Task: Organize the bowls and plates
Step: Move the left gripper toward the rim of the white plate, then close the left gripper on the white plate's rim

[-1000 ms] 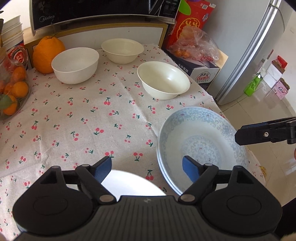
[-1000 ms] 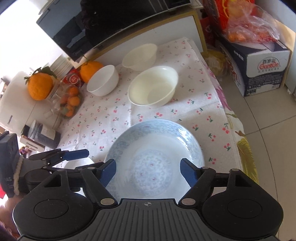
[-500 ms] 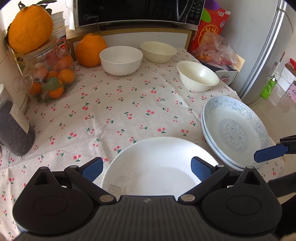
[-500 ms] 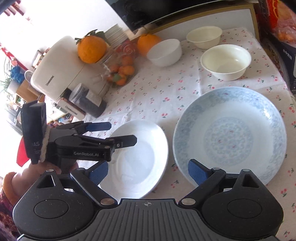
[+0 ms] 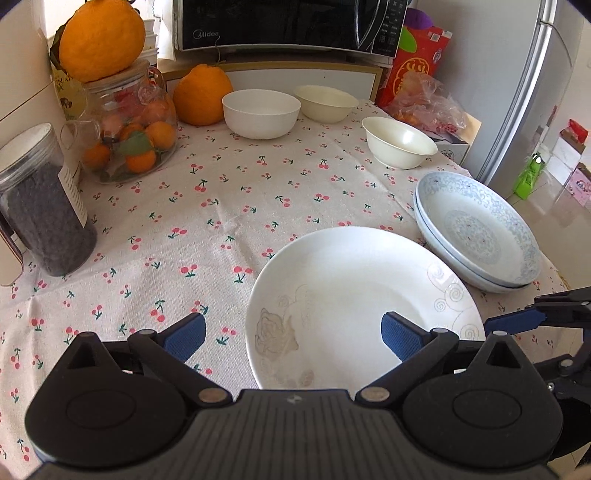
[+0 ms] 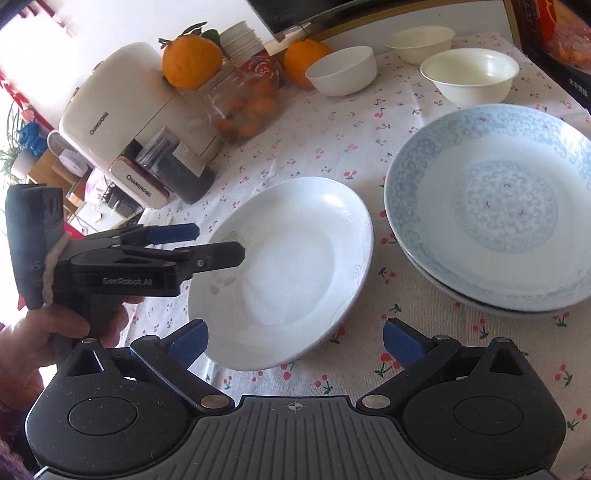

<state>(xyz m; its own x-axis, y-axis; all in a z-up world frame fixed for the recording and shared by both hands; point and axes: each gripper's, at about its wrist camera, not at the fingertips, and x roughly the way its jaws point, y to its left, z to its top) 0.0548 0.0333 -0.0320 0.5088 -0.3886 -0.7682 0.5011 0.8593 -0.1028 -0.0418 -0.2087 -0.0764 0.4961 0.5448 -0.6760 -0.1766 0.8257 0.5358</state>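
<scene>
A plain white plate [image 5: 351, 295] lies on the cherry-print cloth near the front edge; it also shows in the right wrist view [image 6: 288, 266]. Two stacked blue-patterned plates [image 5: 480, 232] sit to its right, also in the right wrist view [image 6: 495, 206]. A white bowl [image 5: 260, 110] and two cream bowls [image 5: 325, 101] [image 5: 399, 146] stand at the back. My left gripper [image 5: 291, 336] is open and empty above the white plate's near-left rim. My right gripper [image 6: 293, 339] is open and empty above the near edge, between the two plate spots.
A glass jar of oranges [image 5: 129, 136], a dark-filled jar [image 5: 40, 206] and a large orange [image 5: 201, 94] stand at the left and back. A microwave [image 5: 288, 22] sits behind the bowls. The table edge drops off at the right, by a fridge [image 5: 528, 81].
Both grippers have pulled back toward the near edge and risen. The white plate now shows in full. Both stay open and empty.
</scene>
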